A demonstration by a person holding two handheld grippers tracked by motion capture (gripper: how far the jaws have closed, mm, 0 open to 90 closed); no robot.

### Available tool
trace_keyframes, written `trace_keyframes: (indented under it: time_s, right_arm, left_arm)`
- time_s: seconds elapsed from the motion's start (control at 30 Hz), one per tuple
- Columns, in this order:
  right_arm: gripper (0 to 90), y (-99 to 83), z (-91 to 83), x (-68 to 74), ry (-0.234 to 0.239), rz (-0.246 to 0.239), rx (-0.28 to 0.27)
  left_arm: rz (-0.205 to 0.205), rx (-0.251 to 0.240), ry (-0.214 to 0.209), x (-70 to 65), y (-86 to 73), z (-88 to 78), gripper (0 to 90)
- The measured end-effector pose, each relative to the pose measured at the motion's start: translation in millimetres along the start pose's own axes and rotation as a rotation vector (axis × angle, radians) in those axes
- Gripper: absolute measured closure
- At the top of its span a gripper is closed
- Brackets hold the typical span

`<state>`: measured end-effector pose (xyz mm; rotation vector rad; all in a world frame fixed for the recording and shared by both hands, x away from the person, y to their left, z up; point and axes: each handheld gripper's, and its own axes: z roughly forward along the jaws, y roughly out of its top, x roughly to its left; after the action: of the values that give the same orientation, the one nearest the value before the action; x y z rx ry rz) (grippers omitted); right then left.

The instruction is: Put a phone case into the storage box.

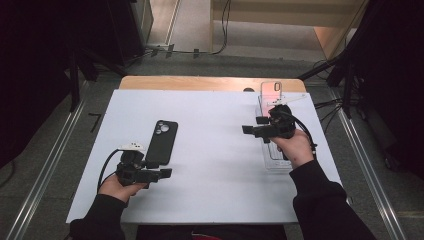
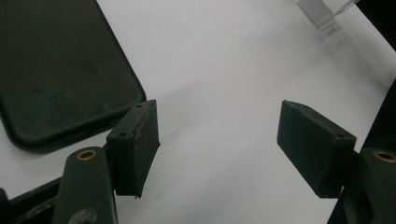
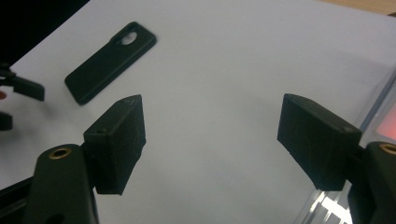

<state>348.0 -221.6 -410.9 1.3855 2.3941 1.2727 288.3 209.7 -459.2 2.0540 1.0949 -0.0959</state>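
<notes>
Left gripper (image 1: 161,173), lower left of the high view: matte black body, a black cable looping from its rear, a small pale plate on top. Its own view showed two blocky black pads (image 2: 135,144), each with two small screw holes on the upper face, mounted on rounded black arms with a brass-coloured insert near the tip.

Right gripper (image 1: 252,126), right of centre in the high view: the same black build, black cable trailing toward the wrist, pale plate on top. Its pads (image 3: 119,140) were matching black wedges on arms with brass-ringed holes.

Sleeves (image 1: 325,200): long, black, reaching both wrists, entering from the bottom edge.
</notes>
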Motion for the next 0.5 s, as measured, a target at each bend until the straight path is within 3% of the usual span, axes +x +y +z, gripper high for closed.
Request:
trace_keyframes:
  time_s: [0.1,0.13,0.5]
  right_arm:
    - [22.1,-7.9,-0.5,5.8,0.018,-0.016,0.024]
    - [22.1,-13.3,-1.5,8.9,0.048,-0.015,0.035]
    - [22.0,-47.9,-7.8,29.2,0.102,-0.085,0.070]
  left_arm:
    - [0.002,0.002,-0.001,0.0,0.8,-0.2,29.5]
    - [0.000,0.001,-0.002,-0.1,1.0,0.0,29.5]
    - [0.006,0.002,-0.025,-1.5,2.7,1.6,29.6]
